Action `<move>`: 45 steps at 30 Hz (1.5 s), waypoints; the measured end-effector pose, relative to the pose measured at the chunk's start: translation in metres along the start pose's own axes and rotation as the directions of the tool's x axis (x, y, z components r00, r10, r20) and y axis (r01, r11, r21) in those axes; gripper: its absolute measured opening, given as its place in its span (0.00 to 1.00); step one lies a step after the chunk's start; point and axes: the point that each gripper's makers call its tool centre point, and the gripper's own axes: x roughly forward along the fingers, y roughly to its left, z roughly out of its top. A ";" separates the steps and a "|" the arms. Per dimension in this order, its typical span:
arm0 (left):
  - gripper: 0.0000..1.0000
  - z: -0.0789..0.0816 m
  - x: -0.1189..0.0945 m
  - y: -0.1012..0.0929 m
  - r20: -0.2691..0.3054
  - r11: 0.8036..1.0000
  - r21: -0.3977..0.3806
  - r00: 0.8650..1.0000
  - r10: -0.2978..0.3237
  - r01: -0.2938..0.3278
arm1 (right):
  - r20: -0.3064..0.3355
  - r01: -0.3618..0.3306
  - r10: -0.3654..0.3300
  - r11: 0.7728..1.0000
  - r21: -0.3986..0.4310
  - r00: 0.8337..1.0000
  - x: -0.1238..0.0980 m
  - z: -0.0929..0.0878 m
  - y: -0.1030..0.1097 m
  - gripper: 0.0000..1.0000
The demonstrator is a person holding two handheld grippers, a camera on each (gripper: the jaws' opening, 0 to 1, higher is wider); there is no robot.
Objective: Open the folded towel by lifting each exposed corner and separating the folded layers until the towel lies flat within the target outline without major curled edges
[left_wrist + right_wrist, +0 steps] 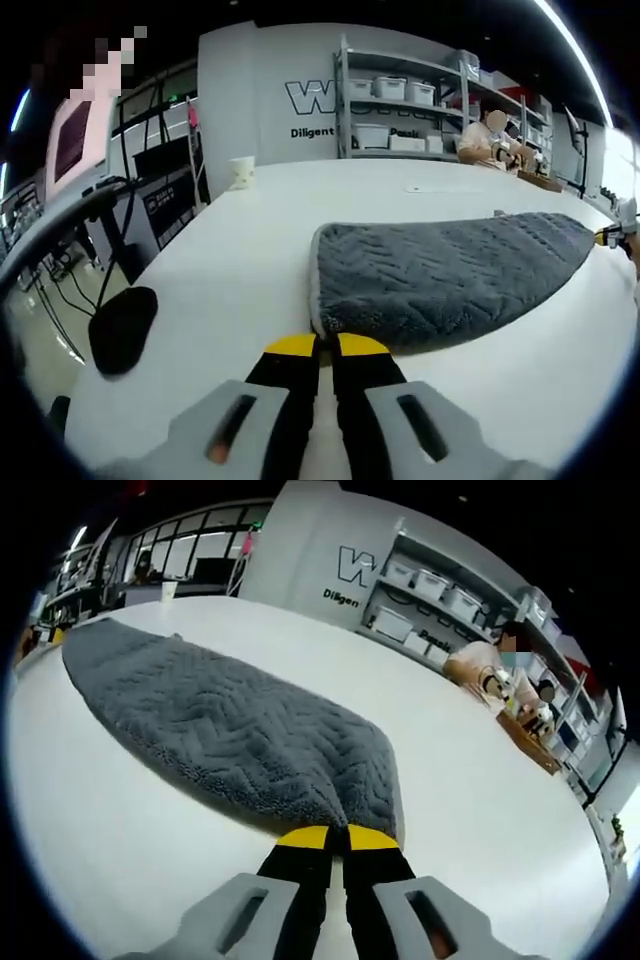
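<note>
the grey towel (pixel 450 275) lies stretched on the white table (pixel 230 270), its long axis running from one tool to the other, one end corner at each. it is plush, with a raised zigzag weave and a paler bound edge, and it narrows toward each pinched corner. in the left gripper view the left tool (pixel 326 347) has its yellow-tipped jaws clenched together on the towel's near corner, close to the table's near edge. in the right gripper view the right tool (pixel 337 837) is likewise clamped on the opposite corner of the towel (pixel 230 730). a paper cup (pixel 241 172) stands near the table's far edge. shelves (pixel 400 100) with bins line the wall behind.
</note>
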 end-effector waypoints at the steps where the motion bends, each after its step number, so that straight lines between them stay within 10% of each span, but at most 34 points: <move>1: 0.03 0.000 0.000 0.000 -0.001 1.000 0.000 1.000 0.000 0.000 | 0.001 -0.003 0.003 1.000 0.006 1.000 -0.001 0.000 0.000 0.00; 19: 0.14 0.003 -0.019 0.008 -0.007 0.999 0.005 0.999 0.041 -0.041 | -0.032 0.098 -0.096 0.992 0.080 0.995 -0.018 -0.008 -0.028 0.22; 28: 0.51 0.034 -0.033 -0.035 0.101 0.992 -0.013 0.987 -0.126 0.128 | 0.010 0.074 -0.076 0.985 0.157 0.997 -0.029 0.002 -0.029 0.57; 32: 0.83 0.042 -0.032 -0.053 0.112 0.985 -0.008 0.979 -0.170 0.172 | 0.030 0.061 -0.067 0.983 0.173 0.997 -0.029 0.007 -0.028 0.65; 45: 0.99 0.051 -0.015 -0.087 0.126 0.970 0.012 0.962 -0.244 0.244 | 0.040 -0.026 0.019 0.984 0.176 0.999 -0.018 0.015 -0.006 0.97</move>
